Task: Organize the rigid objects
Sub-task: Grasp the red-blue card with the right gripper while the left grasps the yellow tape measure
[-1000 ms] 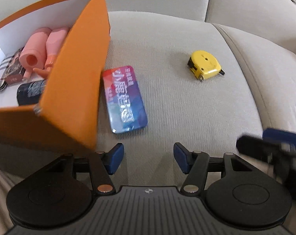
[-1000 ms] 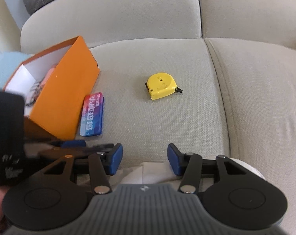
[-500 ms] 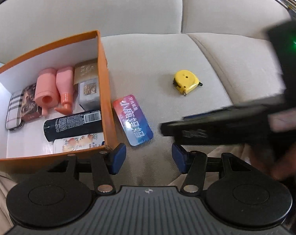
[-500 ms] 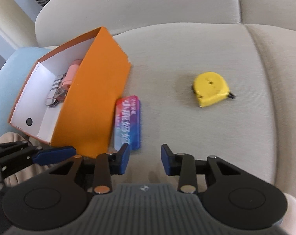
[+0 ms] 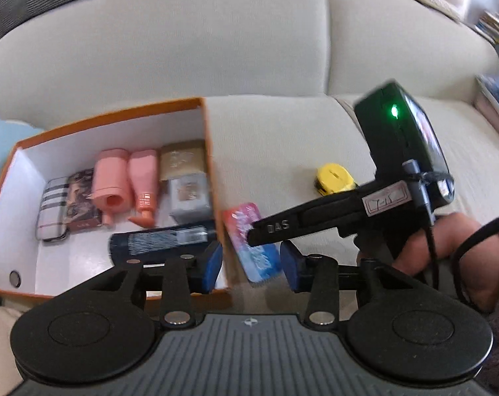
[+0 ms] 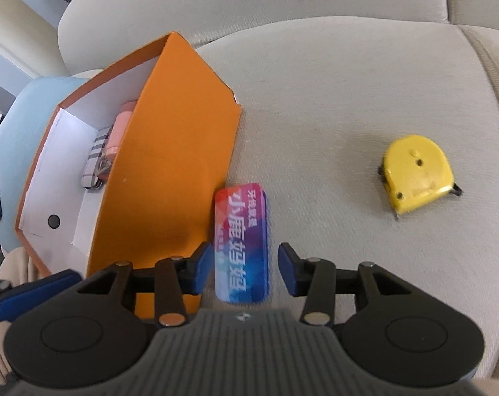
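Orange card forms the open box (image 6: 170, 151) that sits at the left of the beige sofa seat (image 6: 331, 99). The right gripper (image 6: 241, 269) tilts steeply down over the colourful flat tin (image 6: 241, 244), which lies on the cushion just beside the box's right wall. Its blue pads stand either side of the tin's near end without pressing it; the jaws have just been opening a little. In the left wrist view this gripper reaches in from the right, held by a hand (image 5: 447, 247), and its black body covers part of the tin and of the yellow tape measure (image 6: 414, 178), which lies well apart to the right.

The left gripper (image 5: 251, 265) hangs above the box's near right corner, jaws partly apart with nothing pinched, and they have just been closing. Inside the box lie two pink bottles (image 5: 127, 181), a dark tube (image 5: 160, 241) and small cases; the labels are too blurred to read.
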`<state>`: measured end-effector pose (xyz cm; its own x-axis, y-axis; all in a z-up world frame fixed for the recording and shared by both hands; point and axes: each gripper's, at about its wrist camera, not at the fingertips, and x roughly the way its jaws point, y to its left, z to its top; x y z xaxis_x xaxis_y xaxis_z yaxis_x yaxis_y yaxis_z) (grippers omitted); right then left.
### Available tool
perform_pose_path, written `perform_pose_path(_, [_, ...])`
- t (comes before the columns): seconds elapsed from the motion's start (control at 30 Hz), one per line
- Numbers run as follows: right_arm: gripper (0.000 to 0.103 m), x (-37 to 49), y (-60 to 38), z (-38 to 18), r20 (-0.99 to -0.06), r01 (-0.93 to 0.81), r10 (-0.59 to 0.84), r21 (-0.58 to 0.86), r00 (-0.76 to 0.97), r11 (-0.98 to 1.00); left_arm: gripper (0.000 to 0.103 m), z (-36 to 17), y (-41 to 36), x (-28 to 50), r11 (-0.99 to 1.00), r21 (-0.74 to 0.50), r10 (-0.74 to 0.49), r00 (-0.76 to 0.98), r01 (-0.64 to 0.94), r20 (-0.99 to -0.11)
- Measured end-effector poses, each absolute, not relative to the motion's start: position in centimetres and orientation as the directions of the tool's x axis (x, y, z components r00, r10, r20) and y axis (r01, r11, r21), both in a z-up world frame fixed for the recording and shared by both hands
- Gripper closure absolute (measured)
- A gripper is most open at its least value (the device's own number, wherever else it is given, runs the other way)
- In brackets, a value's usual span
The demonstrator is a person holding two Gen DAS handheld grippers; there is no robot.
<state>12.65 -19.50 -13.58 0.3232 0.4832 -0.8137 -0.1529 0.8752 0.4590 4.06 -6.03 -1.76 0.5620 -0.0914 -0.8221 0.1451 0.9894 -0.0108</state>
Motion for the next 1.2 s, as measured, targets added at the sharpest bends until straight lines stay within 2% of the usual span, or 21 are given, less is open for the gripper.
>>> perform_pose_path(0.13, [0.057, 13.9, -19.0, -14.7, -0.832, -0.124, 0.475, 0.459, 0.287, 0.880, 0.054, -1.1, -4.1, 4.7, 0.999, -0.012, -0.033, 0.596, 0.038, -0.802])
perform_pose_path(0.37, [0.056, 13.9, -17.4, -15.7, -0.846, -0.158, 0.446, 0.417, 0.291, 0.895, 0.054, -2.0, -3.5, 5.9, 1.000, -0.018, -0.017, 0.561, 0.005, -0.827])
perform_pose_path(0.63, [0.085, 13.2, -17.8, -14.6, -0.818, -0.132, 0.484, 0.467, 0.312, 0.874, 0.054, -2.1, -3.7, 6.5, 1.000, -0.018, -0.018, 0.553, 0.005, -0.833])
perform_pose_path(0.77, [0.088, 11.9, -19.1, -12.6, -0.809, -0.143, 0.462, 0.441, 0.364, 0.886, 0.054, -1.2, -5.2, 7.0, 0.996, -0.022, -0.070, 0.581, 0.089, -0.811])
perform_pose_path(0.9, [0.088, 10.1, -22.2, -10.2, -0.797, -0.097, 0.411, 0.413, 0.443, 0.906, 0.054, -0.9, -8.4, 8.0, 0.965, -0.023, -0.171, 0.559, 0.262, -0.812])
perform_pose_path(1.03, [0.088, 8.6, -26.5, -8.8, -0.814, 0.010, 0.295, 0.346, 0.500, 0.938, 0.055, -1.6, -11.9, 9.6, 0.898, -0.017, -0.261, 0.504, 0.439, -0.823])
perform_pose_path(1.2, [0.088, 8.1, -30.1, -9.0, -0.863, 0.103, 0.115, 0.189, 0.492, 0.977, 0.054, -3.6, -15.4, 12.3, 0.800, 0.039, -0.285, 0.438, 0.598, -0.853])
